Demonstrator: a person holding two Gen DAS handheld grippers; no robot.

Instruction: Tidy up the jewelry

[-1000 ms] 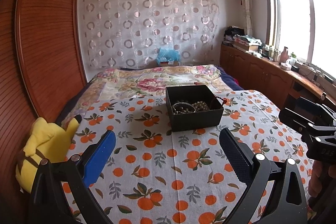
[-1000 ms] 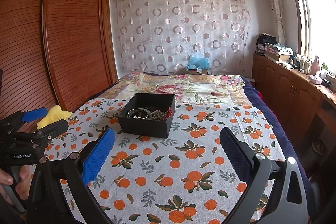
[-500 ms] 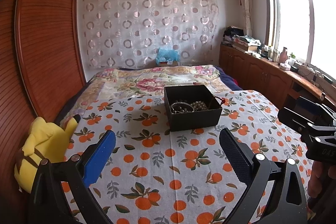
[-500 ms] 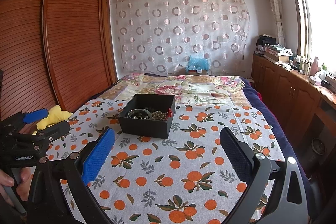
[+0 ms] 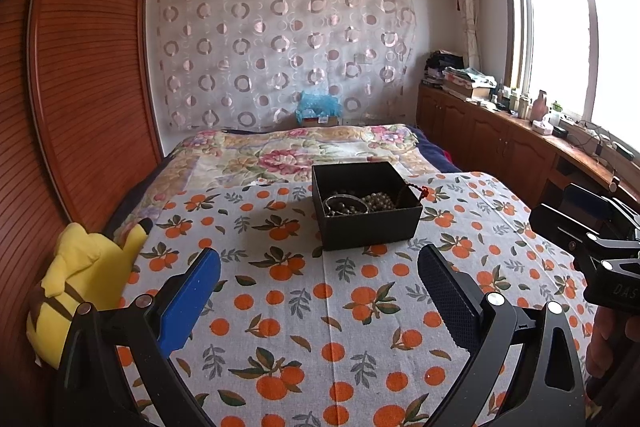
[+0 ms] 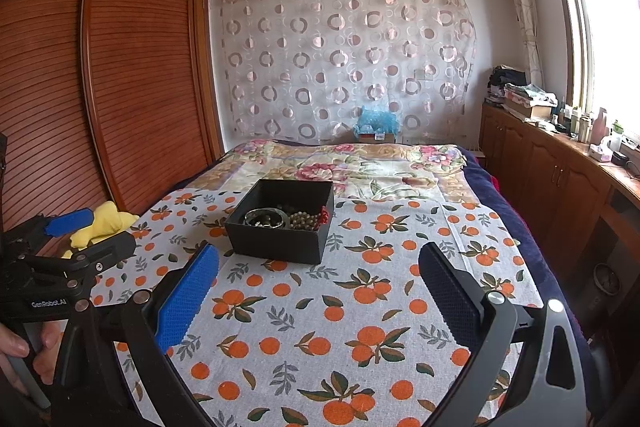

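Observation:
A black open box point(image 5: 370, 227) point(image 6: 276, 241) stands on the orange-print cloth point(image 5: 296, 311) point(image 6: 348, 311) on the bed. Inside lie a silver bangle point(image 5: 346, 205) point(image 6: 266, 217), a dark bead string point(image 5: 378, 201) point(image 6: 306, 219) and a red cord point(image 5: 420, 191) point(image 6: 325, 215) over the rim. My left gripper point(image 5: 320, 279) is open and empty, held back from the box; it also shows in the right wrist view point(image 6: 92, 233). My right gripper point(image 6: 318, 279) is open and empty, also short of the box; it shows at the left wrist view's right edge point(image 5: 568, 215).
A yellow plush toy point(image 5: 80, 283) point(image 6: 100, 225) lies at the bed's left edge by the wooden wardrobe point(image 6: 100, 67). A floral quilt point(image 5: 296, 155) covers the far bed. Wooden cabinets point(image 6: 560, 187) with clutter run along the right under the window.
The left gripper has drifted slightly, so the box sits a little further left in its view. The right view is almost unchanged. Both grippers stay open.

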